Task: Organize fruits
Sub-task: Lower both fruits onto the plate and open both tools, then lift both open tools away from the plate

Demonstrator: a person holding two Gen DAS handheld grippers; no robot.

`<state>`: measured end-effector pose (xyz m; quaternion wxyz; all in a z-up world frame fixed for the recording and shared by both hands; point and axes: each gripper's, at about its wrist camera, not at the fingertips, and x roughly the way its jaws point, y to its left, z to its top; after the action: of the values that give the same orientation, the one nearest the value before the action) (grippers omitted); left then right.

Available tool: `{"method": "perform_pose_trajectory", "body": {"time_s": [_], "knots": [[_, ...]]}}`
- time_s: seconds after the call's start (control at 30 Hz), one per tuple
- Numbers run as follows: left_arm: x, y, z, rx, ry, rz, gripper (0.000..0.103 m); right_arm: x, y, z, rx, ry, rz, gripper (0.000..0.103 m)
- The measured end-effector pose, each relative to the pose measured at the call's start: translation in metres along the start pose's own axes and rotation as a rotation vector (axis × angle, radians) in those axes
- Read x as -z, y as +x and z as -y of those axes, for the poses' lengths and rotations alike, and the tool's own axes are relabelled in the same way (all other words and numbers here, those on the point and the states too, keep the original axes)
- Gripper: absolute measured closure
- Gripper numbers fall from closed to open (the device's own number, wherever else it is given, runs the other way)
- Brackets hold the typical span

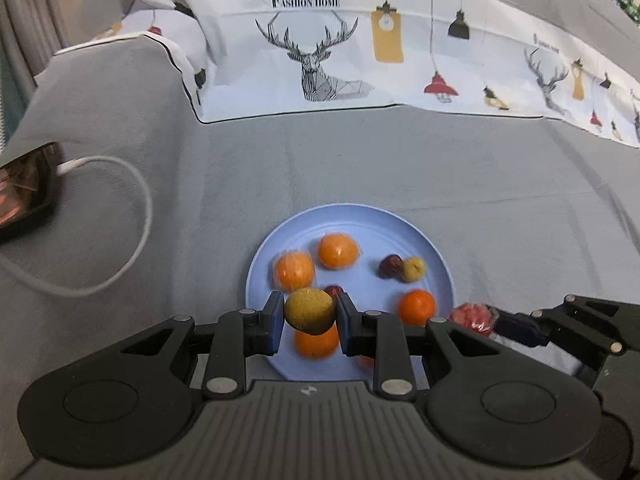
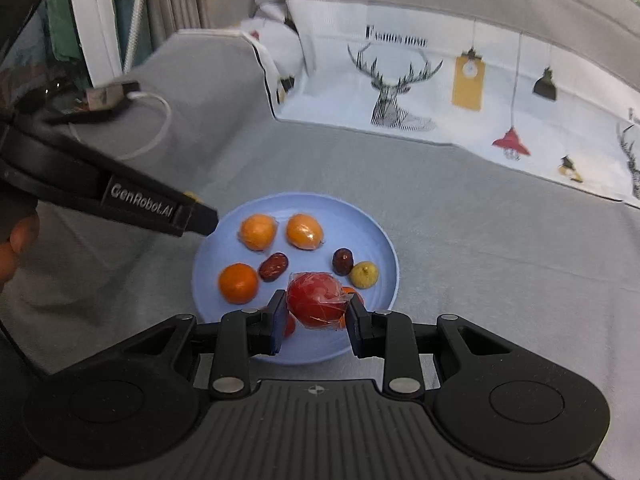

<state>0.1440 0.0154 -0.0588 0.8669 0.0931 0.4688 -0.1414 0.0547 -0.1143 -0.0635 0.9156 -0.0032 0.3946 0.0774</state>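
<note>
My left claw (image 1: 309, 322) grips a yellow-green fruit (image 1: 309, 311); my right claw (image 2: 318, 318) clamps a plastic-wrapped red fruit (image 2: 316, 299), both above the blue plate (image 2: 372, 236).

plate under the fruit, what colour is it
Light blue; the plate shows best in the right wrist view.

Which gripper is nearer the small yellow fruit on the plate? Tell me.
Right. The right gripper, holding a wrapped red fruit, sits just beside the yellow fruit; the left gripper is over the plate's far side.
</note>
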Motion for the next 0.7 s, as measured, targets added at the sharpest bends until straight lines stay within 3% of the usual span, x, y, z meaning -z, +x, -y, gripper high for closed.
{"method": "perform_pose_trajectory", "body": {"time_s": [0.33,0.37,0.4,0.43,0.47,0.5,0.57,0.7], "knots": [[-0.022,0.065,0.004,-0.011,0.044,-0.069,0.07,-0.011,0.063,0.014,0.006,0.002,-0.056,0.07],[-0.023,0.068,0.004,-0.003,0.048,-0.077,0.054,-0.012,0.066,0.017,0.01,0.007,-0.05,0.068],[-0.023,0.067,0.003,-0.004,0.045,-0.08,0.039,-0.013,0.068,0.019,0.02,0.014,-0.041,0.057],[-0.024,0.065,0.003,-0.013,0.035,-0.073,0.009,-0.013,0.068,0.02,0.024,0.016,-0.035,0.049],[-0.023,0.059,0.003,-0.031,0.022,-0.051,0.001,-0.014,0.068,0.021,0.029,0.013,-0.03,0.036],[-0.022,0.053,0.002,-0.044,0.015,-0.03,0.0,-0.013,0.064,0.021,0.04,0.008,-0.024,0.024],[-0.02,0.043,0.003,-0.034,0.03,-0.04,0.0,-0.008,0.054,0.02,0.071,0.002,-0.018,0.011],[-0.007,0.023,0.004,-0.045,0.019,-0.082,0.0,0.009,0.024,0.015,0.082,0.009,-0.045,0.005]]}}
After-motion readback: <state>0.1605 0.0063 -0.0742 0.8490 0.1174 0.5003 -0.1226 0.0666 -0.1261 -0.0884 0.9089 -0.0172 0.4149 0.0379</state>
